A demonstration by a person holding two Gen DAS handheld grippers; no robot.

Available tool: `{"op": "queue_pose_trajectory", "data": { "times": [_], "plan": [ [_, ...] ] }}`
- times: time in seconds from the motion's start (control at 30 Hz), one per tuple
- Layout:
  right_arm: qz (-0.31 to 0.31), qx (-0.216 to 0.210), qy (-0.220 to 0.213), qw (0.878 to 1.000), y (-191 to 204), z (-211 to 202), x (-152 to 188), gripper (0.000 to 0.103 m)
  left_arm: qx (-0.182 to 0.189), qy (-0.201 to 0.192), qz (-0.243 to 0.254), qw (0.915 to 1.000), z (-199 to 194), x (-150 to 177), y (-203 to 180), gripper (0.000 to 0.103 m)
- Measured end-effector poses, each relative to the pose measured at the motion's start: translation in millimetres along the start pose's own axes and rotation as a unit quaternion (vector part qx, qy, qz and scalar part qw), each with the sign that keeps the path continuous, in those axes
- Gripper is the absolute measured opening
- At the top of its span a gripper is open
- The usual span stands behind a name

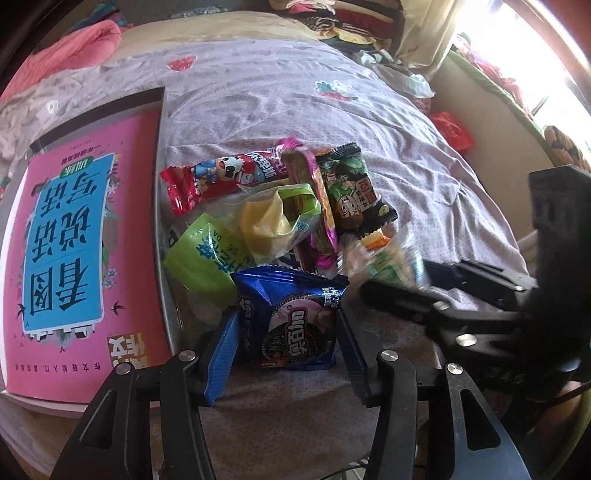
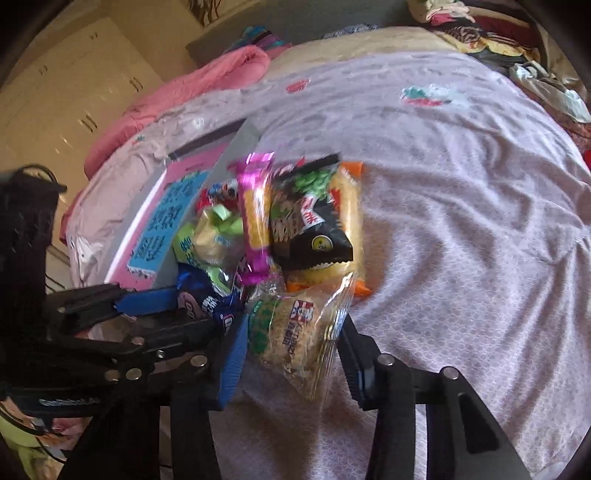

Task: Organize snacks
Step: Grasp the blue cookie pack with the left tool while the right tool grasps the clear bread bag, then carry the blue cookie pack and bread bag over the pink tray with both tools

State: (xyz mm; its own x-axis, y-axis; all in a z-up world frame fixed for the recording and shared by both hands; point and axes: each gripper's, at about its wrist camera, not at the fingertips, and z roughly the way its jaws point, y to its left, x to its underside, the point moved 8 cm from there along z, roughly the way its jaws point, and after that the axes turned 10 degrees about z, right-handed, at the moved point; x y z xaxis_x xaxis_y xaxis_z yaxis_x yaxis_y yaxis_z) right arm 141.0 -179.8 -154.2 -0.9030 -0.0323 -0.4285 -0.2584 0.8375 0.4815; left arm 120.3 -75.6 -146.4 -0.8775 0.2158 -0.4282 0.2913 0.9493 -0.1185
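A pile of snacks lies on the lilac bedspread (image 1: 277,99). At its near end my left gripper (image 1: 286,332) is shut on a blue cookie packet (image 1: 291,325), one pad against each side. My right gripper (image 2: 291,343) is shut on a clear rice-cracker packet (image 2: 291,332), which tilts between the pads; it looks blurred in the left wrist view. The pile holds a red cartoon packet (image 1: 218,173), a pink-wrapped bar (image 1: 317,206), a dark green-and-black packet (image 1: 351,188), a lime-and-yellow bag (image 1: 266,218) and an orange packet (image 2: 351,206). The two grippers sit side by side, nearly touching.
A pink book (image 1: 77,240) lies on a grey board left of the pile. A pink quilt (image 2: 207,81) and heaped clothes (image 1: 351,18) line the far edge of the bed. A red packet (image 1: 452,129) lies off the right side, and bare bedspread (image 2: 461,221) stretches right of the pile.
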Motion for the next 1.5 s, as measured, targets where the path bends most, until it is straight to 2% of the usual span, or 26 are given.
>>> {"op": "queue_pose_trajectory", "data": {
  "times": [0.13,0.33,0.43,0.57,0.83,1.1,1.5],
  "plan": [
    [0.000,-0.002,-0.033,0.999,0.9,-16.1,-5.3,0.046,-0.018,0.002,0.011,0.9998,4.6,1.1,-3.5,0.059],
    [0.005,0.016,-0.016,1.000,-4.4,-5.9,-5.3,0.046,-0.051,0.012,0.017,0.9985,15.6,1.7,-5.8,0.060],
    [0.011,0.018,-0.029,0.999,-6.8,-10.5,-7.7,0.046,-0.053,0.029,0.001,0.9982,23.9,4.5,-3.1,0.055],
    [0.025,0.019,-0.052,0.998,-11.9,-21.0,-11.4,0.046,-0.050,0.019,-0.003,0.9986,19.1,5.6,-3.2,0.053],
    [0.002,0.013,-0.098,0.995,3.7,-43.9,-15.1,0.046,-0.007,-0.012,-0.016,0.9998,-20.8,5.2,0.1,0.053],
    [-0.015,0.012,-0.119,0.993,22.3,-53.2,-12.0,0.046,0.002,-0.047,-0.034,0.9983,-61.8,1.5,17.9,0.053],
    [-0.040,-0.001,-0.111,0.993,59.6,-47.5,0.4,0.046,-0.037,-0.068,-0.084,0.9935,-93.2,17.0,79.5,0.053]
  ]
}}
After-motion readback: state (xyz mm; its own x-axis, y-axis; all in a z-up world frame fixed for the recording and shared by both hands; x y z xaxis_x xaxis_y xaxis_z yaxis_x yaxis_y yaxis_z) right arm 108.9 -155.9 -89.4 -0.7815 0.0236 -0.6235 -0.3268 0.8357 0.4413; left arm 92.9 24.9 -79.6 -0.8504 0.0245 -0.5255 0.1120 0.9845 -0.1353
